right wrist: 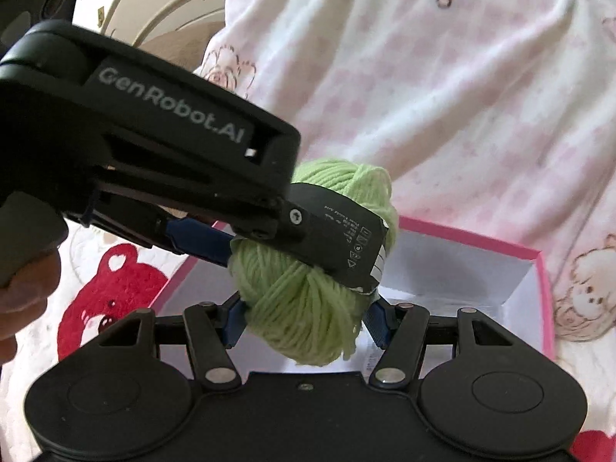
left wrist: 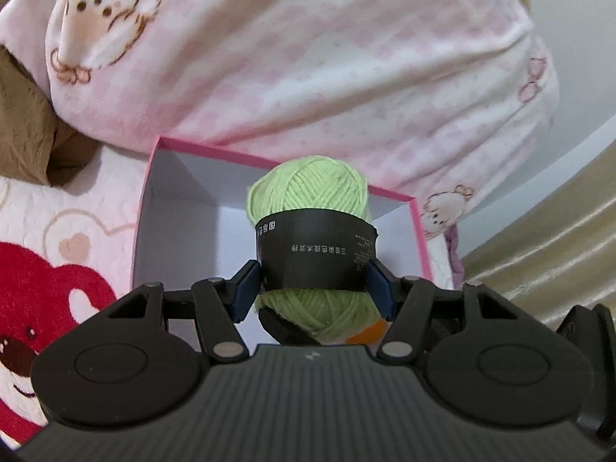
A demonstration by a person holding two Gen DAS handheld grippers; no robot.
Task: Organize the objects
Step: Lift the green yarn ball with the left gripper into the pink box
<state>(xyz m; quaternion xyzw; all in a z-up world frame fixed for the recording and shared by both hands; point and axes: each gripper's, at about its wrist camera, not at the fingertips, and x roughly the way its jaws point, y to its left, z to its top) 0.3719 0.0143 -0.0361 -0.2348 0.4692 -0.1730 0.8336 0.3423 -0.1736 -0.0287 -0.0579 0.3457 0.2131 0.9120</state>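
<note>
**Both grippers on one ball of green yarn, right over the pink box**

Quick count: one ball of light green yarn (left wrist: 308, 188) with one black paper band (left wrist: 312, 254) round its middle; one open pink box (left wrist: 417, 231) with white insides; two grippers; one pink checked blanket (left wrist: 308, 57) with cartoon animals behind the box.

The yarn hangs above the box, not touching it, and it looks like both grippers have it; the left gripper (left wrist: 313, 288) has its blue pads clamped on the band from either side, tilted down toward the box; the right gripper (right wrist: 308, 319) has its jaws pressed into the bare yarn at the other end, also angled down over the box. From the right wrist view the left gripper comes in from the upper left across the box, and part of a hand (right wrist: 19, 281) shows at the left edge.

The box sits on a white quilted cover (left wrist: 57, 231) with red bear prints; a brown cloth (left wrist: 27, 123) lies left of the box; a gold fabric (left wrist: 558, 238) sits to its right.
</note>
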